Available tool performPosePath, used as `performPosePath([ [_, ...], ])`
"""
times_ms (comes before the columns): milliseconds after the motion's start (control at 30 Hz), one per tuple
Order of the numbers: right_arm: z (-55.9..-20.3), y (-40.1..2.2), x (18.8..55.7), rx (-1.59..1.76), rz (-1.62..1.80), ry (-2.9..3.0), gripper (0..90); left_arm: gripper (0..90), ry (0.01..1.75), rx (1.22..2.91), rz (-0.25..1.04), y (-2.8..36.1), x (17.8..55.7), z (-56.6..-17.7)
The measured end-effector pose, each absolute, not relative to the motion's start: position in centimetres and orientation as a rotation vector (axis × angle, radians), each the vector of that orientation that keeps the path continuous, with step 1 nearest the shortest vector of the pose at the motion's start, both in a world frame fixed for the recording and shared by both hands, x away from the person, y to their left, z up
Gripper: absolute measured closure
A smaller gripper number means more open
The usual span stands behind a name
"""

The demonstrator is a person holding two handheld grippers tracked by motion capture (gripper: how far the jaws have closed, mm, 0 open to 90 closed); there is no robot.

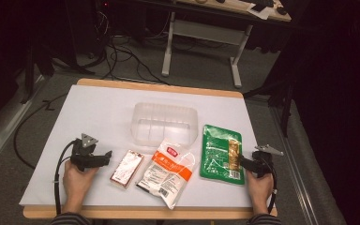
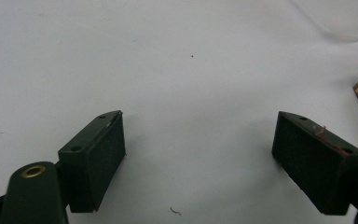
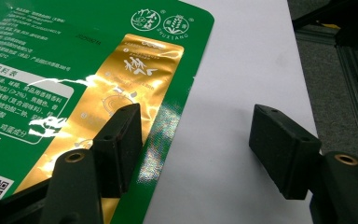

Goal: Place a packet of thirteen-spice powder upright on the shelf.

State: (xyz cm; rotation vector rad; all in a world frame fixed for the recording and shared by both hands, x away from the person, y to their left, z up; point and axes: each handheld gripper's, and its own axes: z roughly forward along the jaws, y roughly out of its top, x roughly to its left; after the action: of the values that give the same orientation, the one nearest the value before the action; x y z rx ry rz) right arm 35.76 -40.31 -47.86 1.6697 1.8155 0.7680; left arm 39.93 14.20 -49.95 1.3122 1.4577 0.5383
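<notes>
Bright table, dark room around it

The white tabletop [image 1: 98, 122] is lit from above, while the floor and the far side of the room are left dim. Only soft, small shadows are seen near the tabletop's near edge. In the high view things are a little blurry. White glare is seen on the green packet [image 3: 51, 60], mostly on its gold stripe. In the left gripper view the tabletop is seen pale grey, darker toward the top corners.
</notes>
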Motion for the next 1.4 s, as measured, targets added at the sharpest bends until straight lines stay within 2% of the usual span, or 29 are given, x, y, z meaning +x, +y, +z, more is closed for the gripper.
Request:
performPosePath([
  [1400,-47.87,-40.32,35.76,1.652,0.764,1.827,34.8,16.5,1.479,1.329,0.517,13.93,39.88,-49.56],
])
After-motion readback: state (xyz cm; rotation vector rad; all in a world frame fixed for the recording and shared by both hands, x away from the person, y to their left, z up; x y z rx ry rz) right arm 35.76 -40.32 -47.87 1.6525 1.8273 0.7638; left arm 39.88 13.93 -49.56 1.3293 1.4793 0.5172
